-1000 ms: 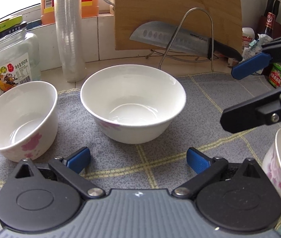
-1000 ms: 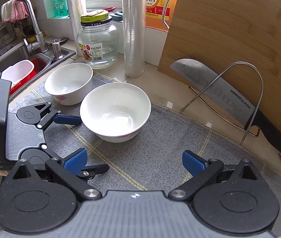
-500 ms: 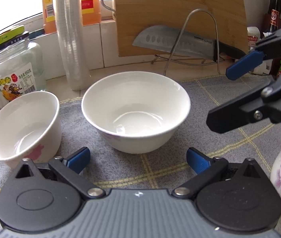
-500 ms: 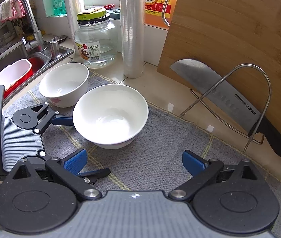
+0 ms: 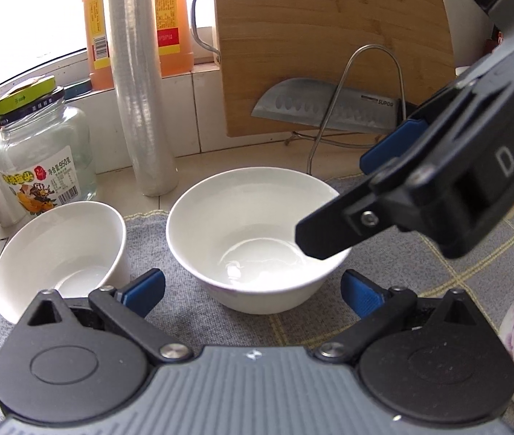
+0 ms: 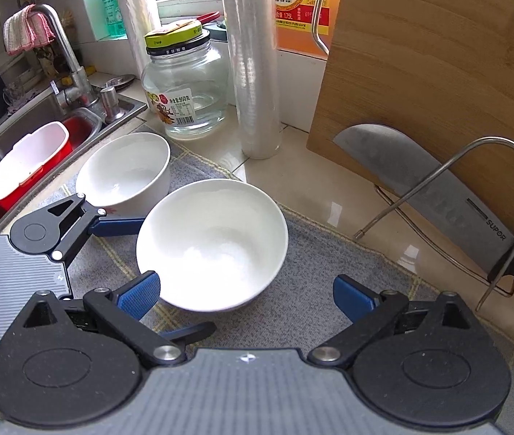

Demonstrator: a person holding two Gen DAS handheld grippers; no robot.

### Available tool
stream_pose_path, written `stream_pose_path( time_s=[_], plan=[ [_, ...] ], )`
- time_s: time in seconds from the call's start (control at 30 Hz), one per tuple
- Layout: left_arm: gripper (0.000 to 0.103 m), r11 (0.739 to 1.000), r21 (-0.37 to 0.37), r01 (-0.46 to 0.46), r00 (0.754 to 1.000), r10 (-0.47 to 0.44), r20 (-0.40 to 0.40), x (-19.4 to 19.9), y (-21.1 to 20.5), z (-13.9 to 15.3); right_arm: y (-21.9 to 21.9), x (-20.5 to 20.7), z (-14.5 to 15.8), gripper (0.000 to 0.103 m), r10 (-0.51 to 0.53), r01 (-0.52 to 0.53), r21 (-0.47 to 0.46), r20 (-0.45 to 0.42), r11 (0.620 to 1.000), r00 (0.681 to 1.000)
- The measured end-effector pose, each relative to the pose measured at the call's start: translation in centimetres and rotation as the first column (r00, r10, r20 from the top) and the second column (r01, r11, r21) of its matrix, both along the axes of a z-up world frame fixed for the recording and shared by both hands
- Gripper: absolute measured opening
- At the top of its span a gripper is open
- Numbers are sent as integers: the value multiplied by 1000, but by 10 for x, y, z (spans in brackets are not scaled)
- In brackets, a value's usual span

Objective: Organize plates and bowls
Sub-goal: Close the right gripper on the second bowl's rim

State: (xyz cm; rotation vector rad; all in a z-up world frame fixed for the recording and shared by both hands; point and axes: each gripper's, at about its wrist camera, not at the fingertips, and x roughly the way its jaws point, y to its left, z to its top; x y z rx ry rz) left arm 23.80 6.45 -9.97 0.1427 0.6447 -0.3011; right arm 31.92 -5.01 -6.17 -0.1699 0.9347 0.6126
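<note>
Both claws spread wide: the left claw (image 5: 253, 286) and right claw (image 6: 246, 291) flank the big bowl (image 6: 213, 243) mid-mat (image 6: 329, 272); a smaller bowl (image 5: 61, 253) crowds its left, toward the sink-side table edge.

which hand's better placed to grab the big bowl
Probably right: the right tongs, open, have one finger over the big bowl rim; the left tongs, open too, sit short of it.

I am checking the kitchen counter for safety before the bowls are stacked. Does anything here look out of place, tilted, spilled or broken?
Nothing looks spilled or broken. The large white bowl and the smaller bowl sit upright and empty on the grey mat. One caution: the knife leans with its blade bare against the cutting board, behind a wire stand.
</note>
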Motion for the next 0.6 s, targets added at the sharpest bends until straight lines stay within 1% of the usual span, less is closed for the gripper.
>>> stream_pose_path(
  time_s=[0.2,0.33,0.37,0.47,0.6],
  plan=[
    [97,1000,-18,0,1000,0,-1,0,1,1,11,20,-4,100,37,-37,14,-22,999,999],
    [95,1000,-26,1,1000,-1,1,0,2,3,15,33,-8,93,52,-51,20,-43,998,998],
    [95,1000,-22,2,1000,-2,3,0,2,3,16,35,-8,93,53,-52,22,-47,998,997],
    [95,1000,-9,10,1000,-10,14,-1,1,3,20,41,-11,86,63,-62,17,-55,998,997],
    [93,1000,-13,23,1000,-22,10,1,2,4,24,44,-14,80,72,-72,12,-59,997,996]
  ],
)
